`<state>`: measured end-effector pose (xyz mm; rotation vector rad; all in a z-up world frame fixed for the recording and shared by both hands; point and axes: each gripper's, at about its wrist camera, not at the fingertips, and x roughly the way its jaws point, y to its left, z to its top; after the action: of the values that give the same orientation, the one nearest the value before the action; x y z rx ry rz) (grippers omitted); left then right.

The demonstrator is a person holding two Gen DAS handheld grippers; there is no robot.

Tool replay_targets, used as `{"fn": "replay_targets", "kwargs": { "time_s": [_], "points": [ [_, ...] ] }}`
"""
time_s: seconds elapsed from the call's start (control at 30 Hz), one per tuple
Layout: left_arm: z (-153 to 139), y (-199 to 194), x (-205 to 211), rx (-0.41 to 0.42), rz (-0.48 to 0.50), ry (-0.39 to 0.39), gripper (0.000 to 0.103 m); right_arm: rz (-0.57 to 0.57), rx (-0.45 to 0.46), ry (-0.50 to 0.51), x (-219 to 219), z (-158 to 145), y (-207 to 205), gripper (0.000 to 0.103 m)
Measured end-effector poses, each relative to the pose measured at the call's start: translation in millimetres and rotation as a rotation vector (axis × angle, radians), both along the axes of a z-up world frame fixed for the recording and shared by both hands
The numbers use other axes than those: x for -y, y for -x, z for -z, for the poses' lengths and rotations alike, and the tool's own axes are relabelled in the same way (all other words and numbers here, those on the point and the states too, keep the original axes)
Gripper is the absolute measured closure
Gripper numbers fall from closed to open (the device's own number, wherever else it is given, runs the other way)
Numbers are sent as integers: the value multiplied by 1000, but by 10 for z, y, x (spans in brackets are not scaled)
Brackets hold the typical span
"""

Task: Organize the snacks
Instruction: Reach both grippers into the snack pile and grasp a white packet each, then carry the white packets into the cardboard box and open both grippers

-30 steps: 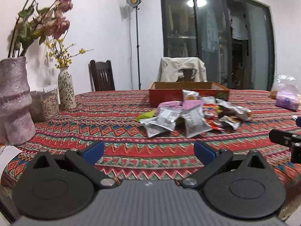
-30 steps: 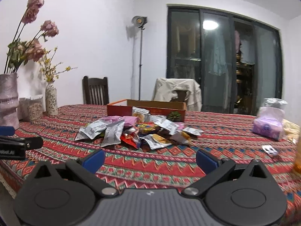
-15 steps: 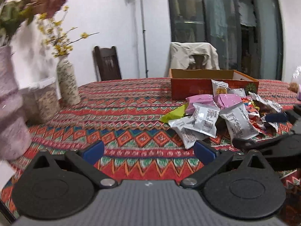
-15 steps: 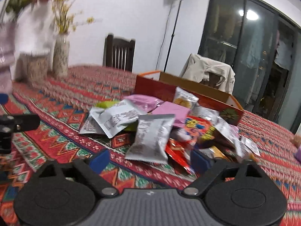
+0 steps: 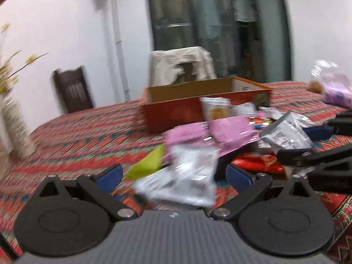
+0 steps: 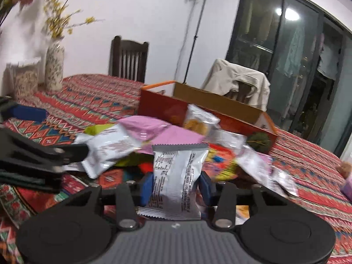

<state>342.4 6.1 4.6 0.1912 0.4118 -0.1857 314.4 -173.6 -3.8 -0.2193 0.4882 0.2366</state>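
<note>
A heap of snack packets lies on the patterned tablecloth in front of an open orange cardboard box (image 5: 176, 110) (image 6: 162, 107). My right gripper (image 6: 176, 187) has a silver-white packet (image 6: 179, 176) standing between its blue pads; its jaws are closing and the pads press the packet's sides. The left wrist view shows that same right gripper (image 5: 305, 143) at the right with the packet (image 5: 288, 134). My left gripper (image 5: 173, 175) is open, with a blurred white packet (image 5: 184, 176) lying between its fingers, not pinched. Pink packets (image 5: 228, 132) and a green one (image 5: 147, 162) lie beside it.
A patterned vase (image 6: 54, 66) and a clear container (image 6: 24, 77) stand at the table's left. A dark wooden chair (image 6: 128, 59) and a chair draped with a beige jacket (image 6: 237, 81) stand behind. A purple bag (image 5: 336, 90) sits far right.
Both grippers have moved forward into the snack heap. The right jaws went from wide apart to narrow around the silver-white packet. The left jaws stayed wide.
</note>
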Motion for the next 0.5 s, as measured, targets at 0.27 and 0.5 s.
{"fn": "replay_targets", "kwargs": {
  "time_s": [0.27,0.5],
  "points": [
    [144,-269,219,-127,29,-47,55,21,-37,-52,603,8,138,59],
    [-64,110,105,-138,-40,34,56,2,-54,-111,830,53,259,59]
  ]
}}
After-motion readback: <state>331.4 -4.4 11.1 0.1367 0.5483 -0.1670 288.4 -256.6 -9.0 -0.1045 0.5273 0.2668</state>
